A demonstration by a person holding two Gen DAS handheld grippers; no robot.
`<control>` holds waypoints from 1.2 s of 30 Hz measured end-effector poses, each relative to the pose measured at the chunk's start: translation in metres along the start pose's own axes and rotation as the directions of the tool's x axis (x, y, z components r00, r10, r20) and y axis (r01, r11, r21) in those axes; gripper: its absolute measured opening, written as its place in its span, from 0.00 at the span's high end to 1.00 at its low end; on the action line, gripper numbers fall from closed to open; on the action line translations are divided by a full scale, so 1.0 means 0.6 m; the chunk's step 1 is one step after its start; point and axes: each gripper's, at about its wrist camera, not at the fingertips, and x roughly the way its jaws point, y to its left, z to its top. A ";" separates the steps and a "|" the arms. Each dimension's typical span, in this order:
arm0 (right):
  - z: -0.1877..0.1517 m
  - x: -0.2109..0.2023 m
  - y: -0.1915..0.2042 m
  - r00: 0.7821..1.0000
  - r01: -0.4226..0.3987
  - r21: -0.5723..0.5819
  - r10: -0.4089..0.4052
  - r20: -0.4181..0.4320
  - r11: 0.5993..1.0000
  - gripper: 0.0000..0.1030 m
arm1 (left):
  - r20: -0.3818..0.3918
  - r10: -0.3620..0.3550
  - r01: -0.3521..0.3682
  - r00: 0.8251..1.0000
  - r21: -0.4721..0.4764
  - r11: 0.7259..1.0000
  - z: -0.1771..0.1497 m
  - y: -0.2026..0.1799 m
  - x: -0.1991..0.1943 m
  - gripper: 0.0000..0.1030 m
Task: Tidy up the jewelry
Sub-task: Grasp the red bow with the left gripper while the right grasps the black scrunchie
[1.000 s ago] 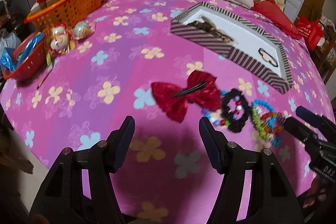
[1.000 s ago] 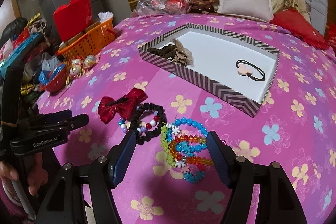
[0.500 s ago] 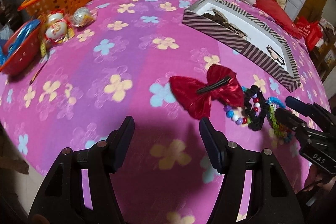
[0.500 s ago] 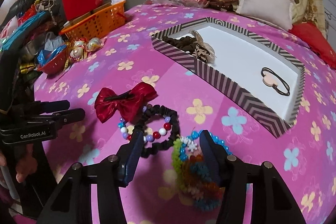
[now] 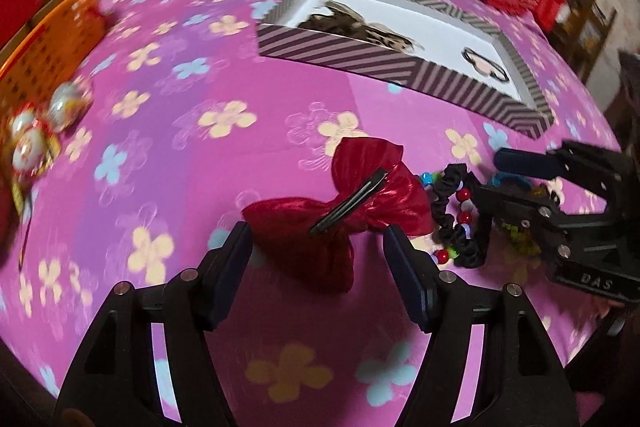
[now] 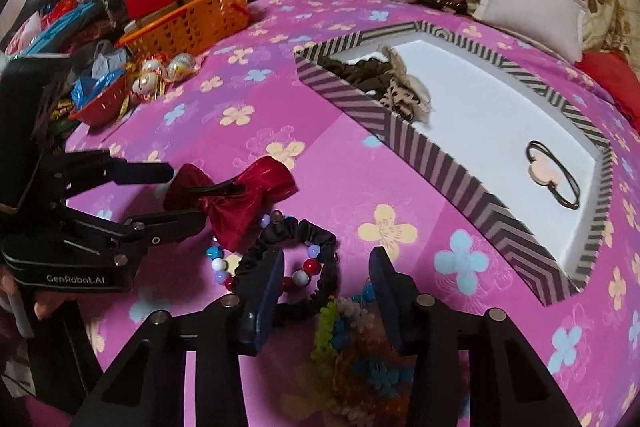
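I had the left gripper [image 5: 316,259] straddling the red bow clip [image 5: 340,215] on the bed [image 5: 192,99], jaws apart, ready to lift. The right gripper [image 6: 326,291], jaws just closing, bracketed the beaded bracelets [image 6: 352,331], not visibly clamped; the striped box [image 6: 436,167] waited beyond.

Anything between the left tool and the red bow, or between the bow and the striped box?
Nothing visible. The left tool stands open around the red bow, and only bare cloth lies between it and the striped box. The black scrunchie lies beside it.
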 end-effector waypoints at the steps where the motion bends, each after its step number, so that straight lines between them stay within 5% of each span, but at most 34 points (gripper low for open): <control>1: 0.001 0.006 0.001 1.000 -0.005 -0.008 0.005 -0.011 1.000 0.64 | -0.005 0.005 -0.005 1.000 0.025 1.000 0.003 -0.003 0.006 0.34; 6: 0.000 0.017 -0.006 0.999 -0.035 0.014 0.035 -0.022 0.999 0.86 | -0.011 0.020 -0.020 1.000 0.047 0.999 0.010 -0.002 0.028 0.35; 8: -0.004 0.008 -0.010 0.998 -0.055 0.035 0.055 -0.006 0.998 0.92 | -0.001 0.021 -0.020 1.000 0.049 0.999 0.010 -0.001 0.028 0.58; 11: -0.009 -0.010 -0.012 0.997 -0.072 0.058 0.071 0.018 0.996 0.93 | 0.005 0.015 -0.015 1.000 0.054 0.998 0.007 -0.001 0.023 0.79; 20: -0.006 -0.066 -0.007 0.993 -0.077 0.073 0.070 0.096 0.994 0.93 | 0.074 0.056 -0.052 0.996 -0.050 0.997 -0.001 0.015 -0.020 0.82; 36: 0.021 -0.147 -0.035 0.980 -0.038 0.100 0.018 0.200 0.994 0.94 | 0.159 0.079 -0.072 0.984 -0.052 0.996 0.030 -0.023 -0.090 0.82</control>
